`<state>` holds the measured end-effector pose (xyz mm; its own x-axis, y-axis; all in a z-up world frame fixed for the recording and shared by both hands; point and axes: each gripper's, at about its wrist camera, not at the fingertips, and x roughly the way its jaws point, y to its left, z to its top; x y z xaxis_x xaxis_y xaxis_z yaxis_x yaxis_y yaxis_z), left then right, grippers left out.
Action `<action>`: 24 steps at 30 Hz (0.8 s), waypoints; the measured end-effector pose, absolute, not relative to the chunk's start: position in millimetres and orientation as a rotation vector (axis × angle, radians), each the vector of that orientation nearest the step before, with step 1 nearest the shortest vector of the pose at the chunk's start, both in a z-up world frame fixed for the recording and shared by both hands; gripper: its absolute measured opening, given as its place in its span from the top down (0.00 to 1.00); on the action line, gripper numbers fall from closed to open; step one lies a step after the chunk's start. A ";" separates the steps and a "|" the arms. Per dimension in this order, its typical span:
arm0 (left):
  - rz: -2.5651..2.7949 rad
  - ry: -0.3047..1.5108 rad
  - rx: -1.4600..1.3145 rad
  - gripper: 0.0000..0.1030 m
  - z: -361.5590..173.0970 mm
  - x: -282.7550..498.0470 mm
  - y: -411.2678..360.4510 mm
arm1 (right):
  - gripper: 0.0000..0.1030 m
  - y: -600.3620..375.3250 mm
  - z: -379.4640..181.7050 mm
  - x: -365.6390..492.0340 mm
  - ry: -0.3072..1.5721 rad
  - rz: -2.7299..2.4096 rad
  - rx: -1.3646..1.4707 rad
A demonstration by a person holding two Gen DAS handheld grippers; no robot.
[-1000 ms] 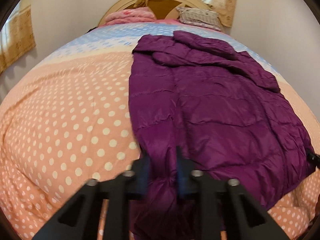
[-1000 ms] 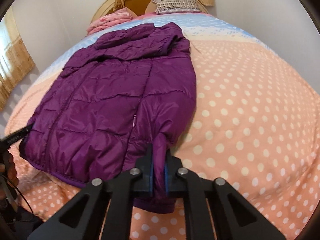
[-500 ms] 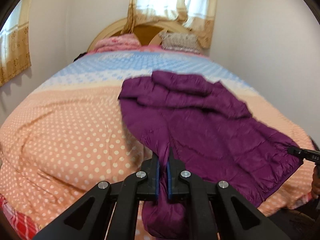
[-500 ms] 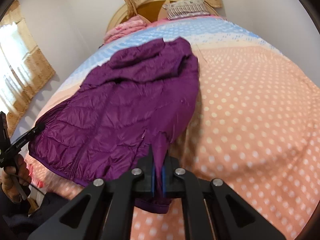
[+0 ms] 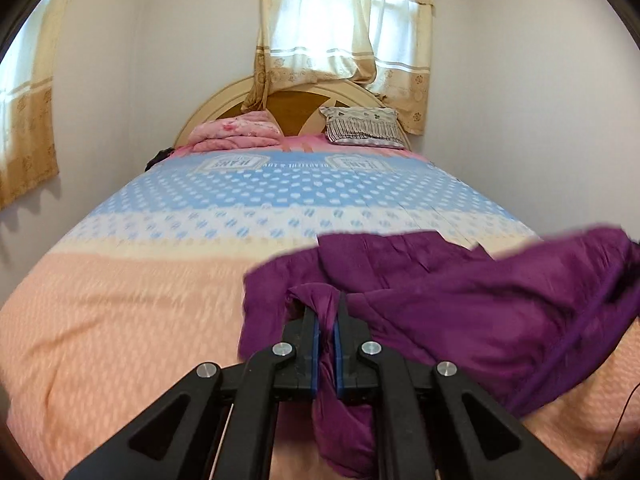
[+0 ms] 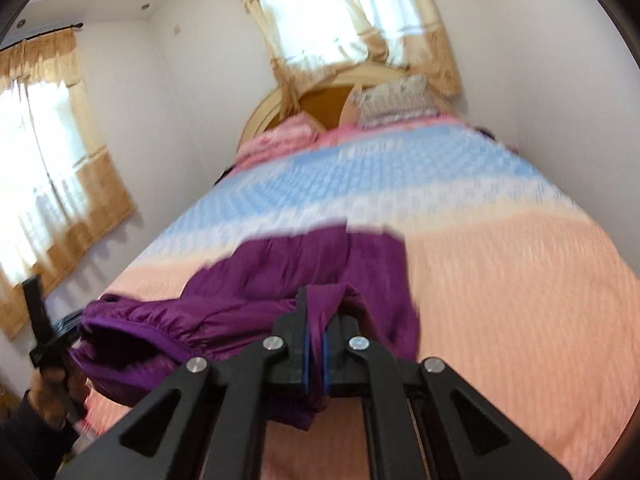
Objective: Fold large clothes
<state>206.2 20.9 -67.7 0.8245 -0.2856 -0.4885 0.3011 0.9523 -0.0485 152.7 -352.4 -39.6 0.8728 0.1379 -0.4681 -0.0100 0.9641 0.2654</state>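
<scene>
A purple puffer jacket (image 5: 460, 304) is lifted off the polka-dot bedspread (image 5: 120, 320) at its near hem. My left gripper (image 5: 328, 320) is shut on the jacket's near left corner, with fabric bunched between the blue pads and hanging below. My right gripper (image 6: 316, 320) is shut on the near right corner of the jacket (image 6: 256, 280), fabric draping under it. The jacket sags between the two grippers; its far end still rests on the bed. The left gripper also shows in the right wrist view (image 6: 44, 332), held in a hand.
The bed (image 6: 520, 280) fills the room, with a curved wooden headboard (image 5: 296, 108), a pink folded blanket (image 5: 236, 132) and a striped pillow (image 5: 364, 126) at the far end. Curtained windows (image 5: 344, 28) are behind. Walls stand close on both sides.
Both grippers have risen and tilted up, lifting the jacket's near hem off the bed. The left gripper closed on the fabric at the start. The jacket now hangs bunched between them.
</scene>
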 end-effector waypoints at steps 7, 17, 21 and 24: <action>-0.256 0.594 0.002 0.90 -112.9 312.2 6.2 | 0.94 -365.9 -70.1 273.9 0.563 0.015 0.294; -0.235 0.650 -0.209 0.56 -131.9 369.2 19.8 | 0.87 -389.8 -123.0 330.3 0.620 -0.026 0.330; -0.149 0.558 -0.211 0.17 -115.9 370.4 26.7 | 0.57 -390.9 -132.6 356.9 0.659 -0.030 0.356; -0.123 0.506 -0.194 0.11 -109.2 370.2 28.0 | 0.35 -389.3 -135.2 364.5 0.646 -0.023 0.364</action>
<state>370.2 28.0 -109.2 0.8678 -0.1645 -0.4690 0.0686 0.9743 -0.2147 364.5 -389.3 -135.2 0.8003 0.0910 -0.5926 0.1334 0.9366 0.3240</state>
